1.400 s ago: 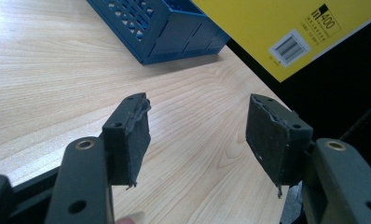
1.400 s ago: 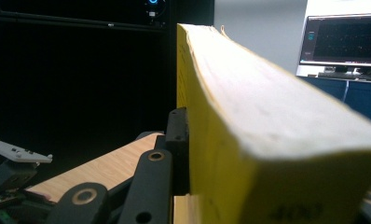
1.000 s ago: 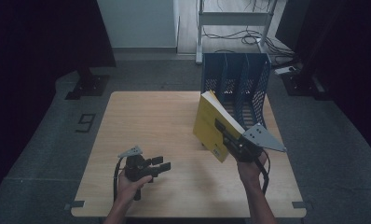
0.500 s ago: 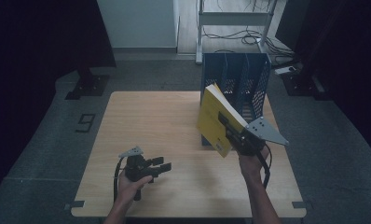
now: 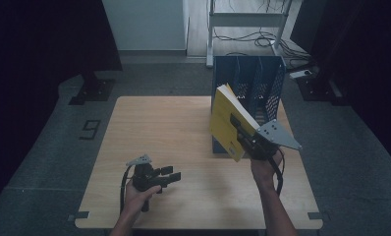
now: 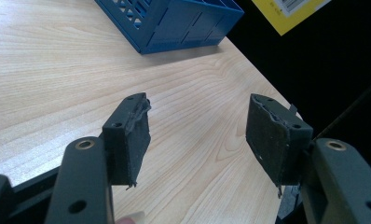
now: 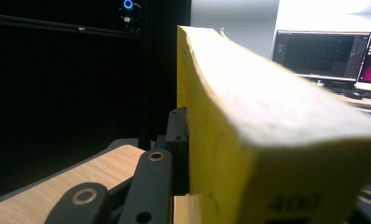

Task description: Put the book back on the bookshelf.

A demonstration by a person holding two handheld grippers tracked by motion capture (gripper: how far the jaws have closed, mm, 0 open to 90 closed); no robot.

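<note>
R gripper clamped on yellow book, held up tilted in air just in front of blue file rack. Prob step: slot book into a rack compartment. Tip it upright first, line spine w/ a divider gap, lower slow. Rack slots look empty, can't see bottoms. L gripper open, idle, low over table, holding nothing.

books: 1; file racks: 1; tools: 2; tables: 1
</note>
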